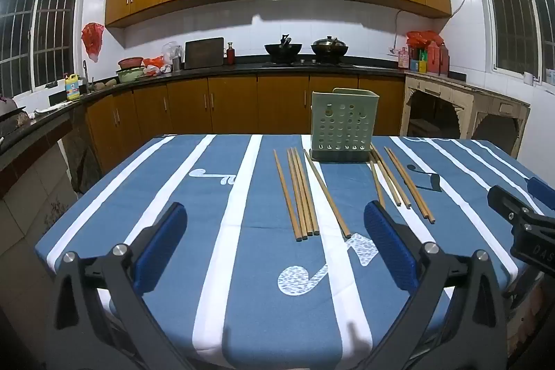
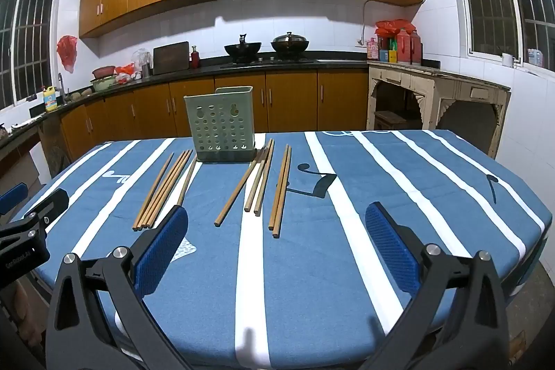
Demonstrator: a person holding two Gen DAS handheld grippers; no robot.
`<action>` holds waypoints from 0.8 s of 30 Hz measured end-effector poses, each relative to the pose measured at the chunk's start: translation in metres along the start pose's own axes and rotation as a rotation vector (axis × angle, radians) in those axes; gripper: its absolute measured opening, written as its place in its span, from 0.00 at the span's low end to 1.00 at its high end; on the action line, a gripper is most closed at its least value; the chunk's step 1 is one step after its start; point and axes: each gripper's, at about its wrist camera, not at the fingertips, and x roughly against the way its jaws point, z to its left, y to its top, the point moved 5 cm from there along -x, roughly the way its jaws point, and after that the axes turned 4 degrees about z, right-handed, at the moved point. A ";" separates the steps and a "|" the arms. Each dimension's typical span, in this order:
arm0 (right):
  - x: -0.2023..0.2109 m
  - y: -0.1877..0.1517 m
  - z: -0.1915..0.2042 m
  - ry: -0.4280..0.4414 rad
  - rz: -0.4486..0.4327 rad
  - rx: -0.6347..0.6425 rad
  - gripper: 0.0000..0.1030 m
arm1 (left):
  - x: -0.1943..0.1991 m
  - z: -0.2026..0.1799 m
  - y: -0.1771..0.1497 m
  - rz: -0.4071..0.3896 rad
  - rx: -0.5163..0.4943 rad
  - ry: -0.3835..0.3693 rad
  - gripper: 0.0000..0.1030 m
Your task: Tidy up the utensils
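Observation:
A pale green perforated utensil holder [image 1: 343, 124] [image 2: 220, 124] stands upright at the far side of the table. Several wooden chopsticks lie flat on the blue striped cloth in two groups: a left group [image 1: 301, 193] [image 2: 163, 189] and a right group [image 1: 399, 179] [image 2: 263, 179]. My left gripper [image 1: 275, 217] is open and empty, held above the near part of the table, short of the left group. My right gripper [image 2: 276, 219] is open and empty, held near the front ends of the right group. Each gripper shows at the edge of the other's view [image 1: 520, 224] [image 2: 27, 227].
The table [image 1: 208, 266] [image 2: 416, 196] has a blue cloth with white stripes. Behind it run kitchen counters with wooden cabinets [image 1: 242, 99], two woks on a stove [image 1: 305, 50], and a worn white side cabinet [image 2: 433, 99] at the right.

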 end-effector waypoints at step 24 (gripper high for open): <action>-0.001 -0.001 0.000 0.002 0.003 -0.004 0.98 | 0.000 0.000 0.000 0.002 0.000 0.000 0.96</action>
